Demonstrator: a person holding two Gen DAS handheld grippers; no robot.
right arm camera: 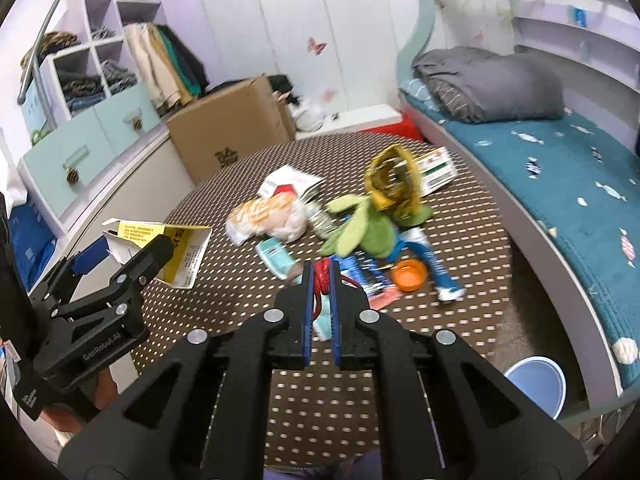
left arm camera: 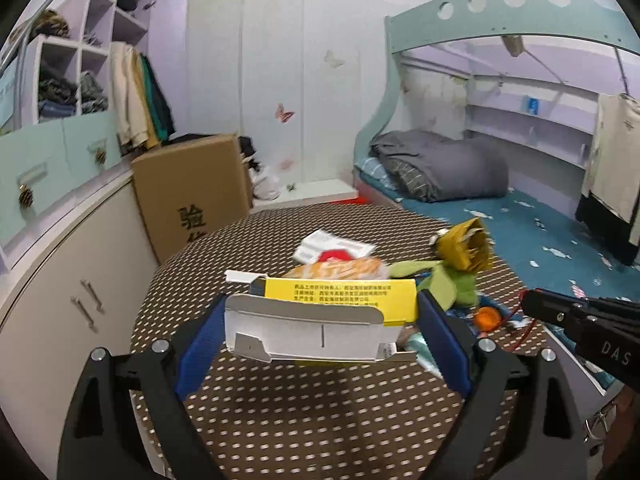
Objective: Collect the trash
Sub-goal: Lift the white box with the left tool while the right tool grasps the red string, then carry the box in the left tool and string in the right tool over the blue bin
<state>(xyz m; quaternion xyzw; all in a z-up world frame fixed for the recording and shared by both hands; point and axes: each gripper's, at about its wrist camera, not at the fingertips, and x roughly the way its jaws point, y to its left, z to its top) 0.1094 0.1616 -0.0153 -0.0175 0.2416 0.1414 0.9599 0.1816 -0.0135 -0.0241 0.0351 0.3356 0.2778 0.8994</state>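
Between my left gripper's jaws sits a yellow box, flap open, clamped across its width and held clear of the table. My right gripper has its jaws together on a red string, pinched at the tips; what the string leads to I cannot tell.

Just beyond the right jaws lies most of what is left: an orange cap, blue-and-white wrappers, a teal scrap, a green plush toy with a yellow paper cup blurred above it, a crumpled orange-and-white bag, a red-and-white leaflet and a small carton farther out. I judge the job barely begun: two items in hand, nothing binned that I can see, the pile untouched.

Below and right of the right jaws, on the floor by the bed, stands a blue bin; only a part of its inside shows, and no trash shows there. Left of both jaws, past the table edge, a cardboard box stands, contents hidden. The bin looks the likely drop for both pieces.
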